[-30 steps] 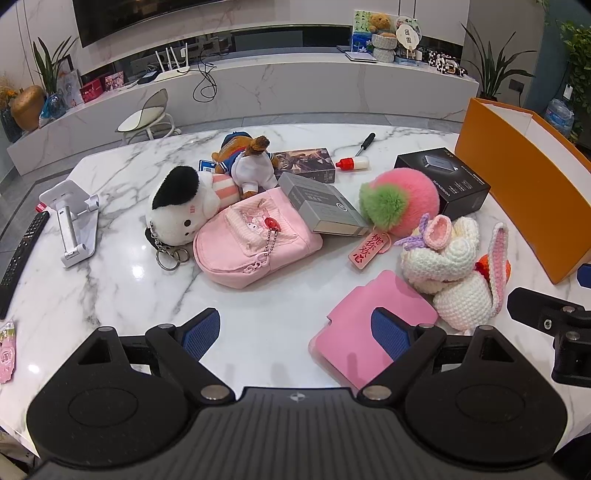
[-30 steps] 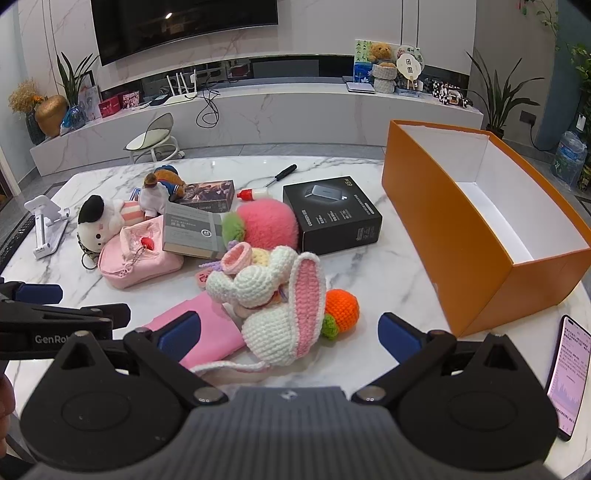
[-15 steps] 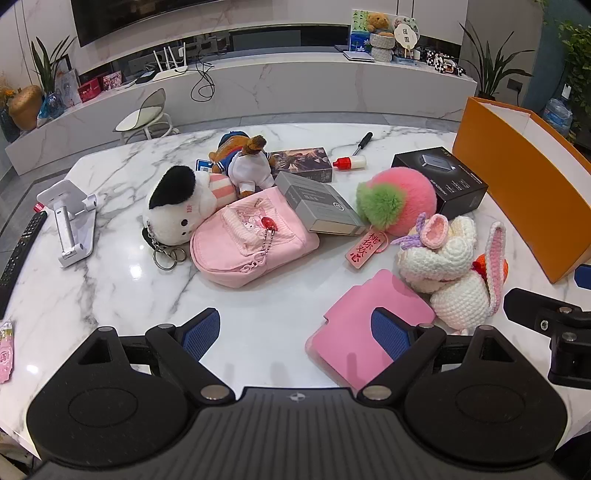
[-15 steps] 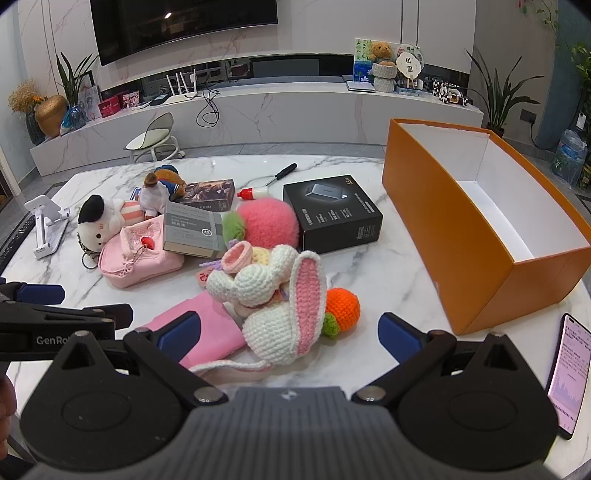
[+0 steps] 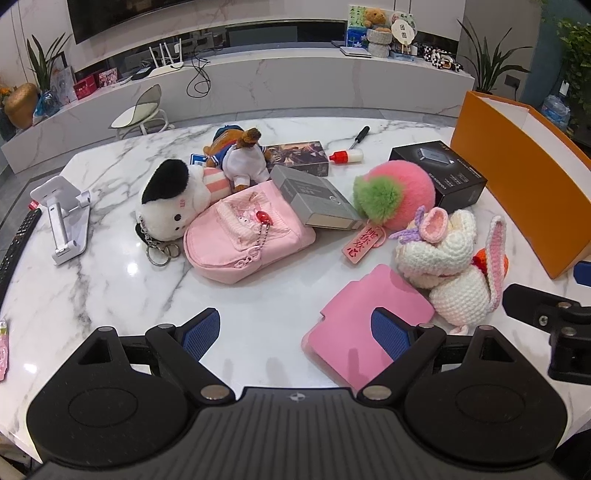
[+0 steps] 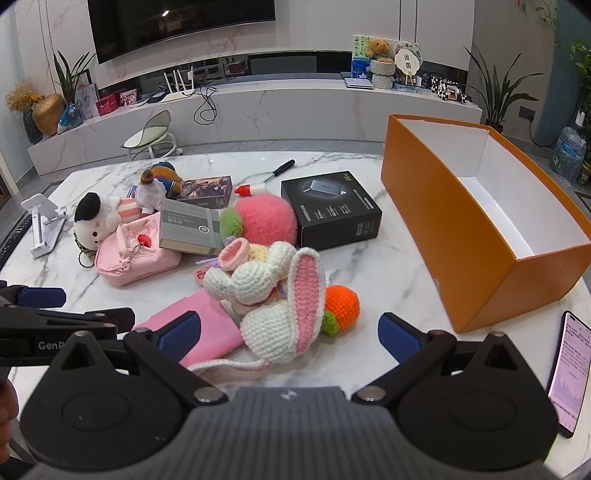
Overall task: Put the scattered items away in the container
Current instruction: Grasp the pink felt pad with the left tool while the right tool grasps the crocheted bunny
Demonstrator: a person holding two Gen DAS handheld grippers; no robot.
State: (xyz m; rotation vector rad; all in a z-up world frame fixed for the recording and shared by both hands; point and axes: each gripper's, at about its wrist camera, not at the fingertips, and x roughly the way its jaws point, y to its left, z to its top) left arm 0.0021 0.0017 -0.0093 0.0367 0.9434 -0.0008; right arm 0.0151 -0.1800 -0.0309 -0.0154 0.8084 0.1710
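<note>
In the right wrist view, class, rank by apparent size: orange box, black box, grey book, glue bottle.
Largest to smallest:
1. orange box
2. black box
3. grey book
4. glue bottle
The black box and grey book look fairly close in size.

Location: home living room. Indicators: wall-mounted television [image 6: 177,26] at upper left, long marble media console [image 6: 258,110] below it, potted plants [image 6: 496,96] at right.
</note>
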